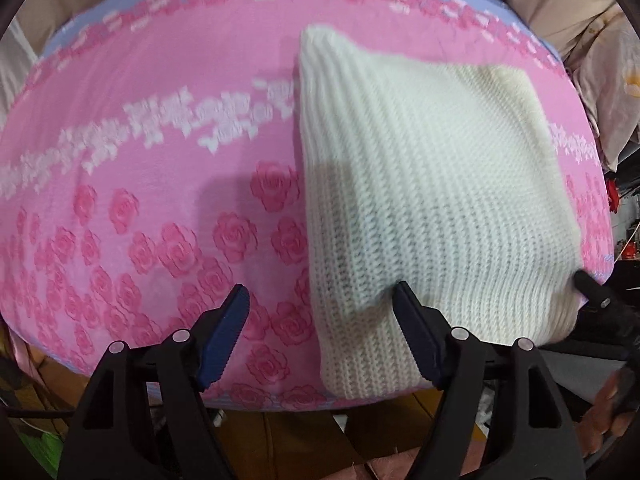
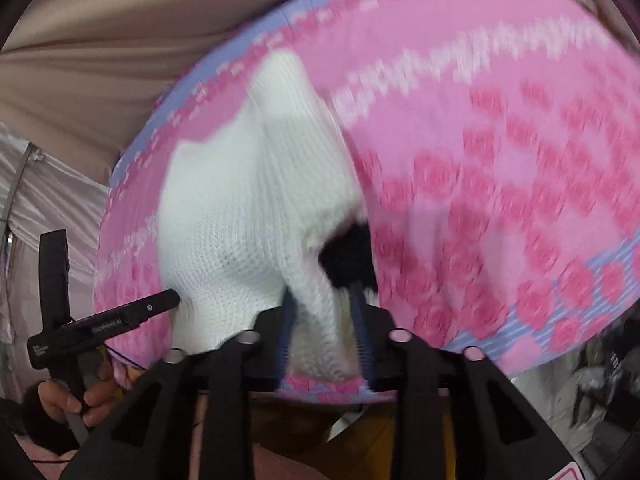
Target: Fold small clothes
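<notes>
Two grippers are working one white knit garment (image 1: 420,200) that is lying on a pink rose-print blanket (image 1: 140,200) covering the surface. On the left gripper (image 1: 320,300) the jaws are standing wide, gripping nothing: one pad is resting against the garment's near edge, the other is hanging over bare blanket beside it. On the right gripper (image 2: 324,300) the jaws are standing narrow with a bunched fold of the knit between them; blur is hiding whether the pads are pressing it. Doing this fold well probably means pinning the near edge with the left jaws while the right is drawing its fold across evenly, keeping the edges aligned.
</notes>
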Demonstrator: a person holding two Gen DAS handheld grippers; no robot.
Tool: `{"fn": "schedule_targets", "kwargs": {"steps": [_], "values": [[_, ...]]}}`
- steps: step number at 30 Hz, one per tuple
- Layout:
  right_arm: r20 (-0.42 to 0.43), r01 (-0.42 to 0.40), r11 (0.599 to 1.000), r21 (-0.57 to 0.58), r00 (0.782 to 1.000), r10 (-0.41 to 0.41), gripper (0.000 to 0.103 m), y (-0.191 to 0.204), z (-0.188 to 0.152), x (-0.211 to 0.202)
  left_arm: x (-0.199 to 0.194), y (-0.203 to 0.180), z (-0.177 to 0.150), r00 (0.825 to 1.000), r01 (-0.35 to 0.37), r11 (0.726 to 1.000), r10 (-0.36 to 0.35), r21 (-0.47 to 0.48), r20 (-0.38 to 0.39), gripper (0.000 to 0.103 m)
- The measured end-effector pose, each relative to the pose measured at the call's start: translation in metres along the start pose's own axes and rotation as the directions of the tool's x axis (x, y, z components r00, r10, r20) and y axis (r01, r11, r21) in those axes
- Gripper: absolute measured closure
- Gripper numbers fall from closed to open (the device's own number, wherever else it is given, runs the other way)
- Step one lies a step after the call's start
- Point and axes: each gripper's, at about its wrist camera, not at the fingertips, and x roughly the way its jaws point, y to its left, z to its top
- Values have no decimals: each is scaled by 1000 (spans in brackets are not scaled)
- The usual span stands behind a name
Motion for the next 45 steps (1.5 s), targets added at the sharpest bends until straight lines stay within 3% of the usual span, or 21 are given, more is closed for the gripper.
{"fn": "schedule_targets", "kwargs": {"steps": [2,5,7,8,10,11,13,15,17,18,19,20,23,25,29,32,37,41,42,44,45], "values": [[61,65,997,-50,996,-62,46,11,15,-12,-6,-5,3,999,-12,1000,11,23,30,31],[107,128,988,-85,987,-118,41,17,46,-4,-1,-11,10,999,-26,999,25,35,31,30],[65,117,990,-82,992,-112,40,18,64,24,4,-13,13,999,-36,999,35,41,29,30],[9,98,992,-75,995,-97,43,15,69,42,8,-15,15,999,-48,998,47,43,24,30],[-75,89,994,-67,993,-94,75,20,75,73,11,-12,18,999,-52,998,52,38,17,29],[-62,90,993,-78,994,-95,83,29,76,70,10,-11,18,998,-52,998,52,32,23,29],[59,5,991,-137,998,4,85,49,73,34,6,-9,15,998,-61,998,60,33,37,30],[116,-28,988,-153,992,47,85,54,71,10,7,-8,14,998,-61,998,59,30,37,29],[108,-8,991,-135,994,23,85,44,71,15,8,-8,15,998,-51,998,51,22,30,29],[56,29,993,-114,998,-23,85,29,71,34,9,-8,15,999,-47,999,47,21,26,29],[-6,73,992,-103,997,-74,83,16,69,57,11,-8,16,999,-40,999,40,20,21,29],[-60,103,992,-79,992,-108,72,4,66,76,11,-9,16,999,-46,999,46,22,20,29],[-30,10,999,43,1000,-9,69,-9,64,61,12,-9,16,998,-56,998,55,20,20,29],[5,6,999,34,1000,-6,65,-3,61,39,13,-6,18,999,-51,999,50,9,15,28],[-32,21,1000,-6,999,-21,50,-3,41,23,12,-5,16,999,-48,999,48,2,15,28],[-91,24,999,25,996,-22,48,-9,20,23,7,-2,14,999,-32,999,32,-6,25,28],[-143,-100,987,126,983,118,41,-11,0,30,3,15,12,999,-8,997,11,-76,33,25],[-152,-56,990,133,985,76,41,-9,4,47,19,30,11,999,17,991,-21,-132,-31,24],[-145,-50,989,137,987,70,45,-5,8,48,19,32,11,999,20,990,-25,-138,-31,24],[-105,-46,995,88,993,55,83,14,19,40,16,33,12,1000,8,991,-11,-130,-19,24],[-79,-55,997,54,995,59,85,24,23,31,14,33,12,1000,-2,992,1,-126,-11,24]]}}
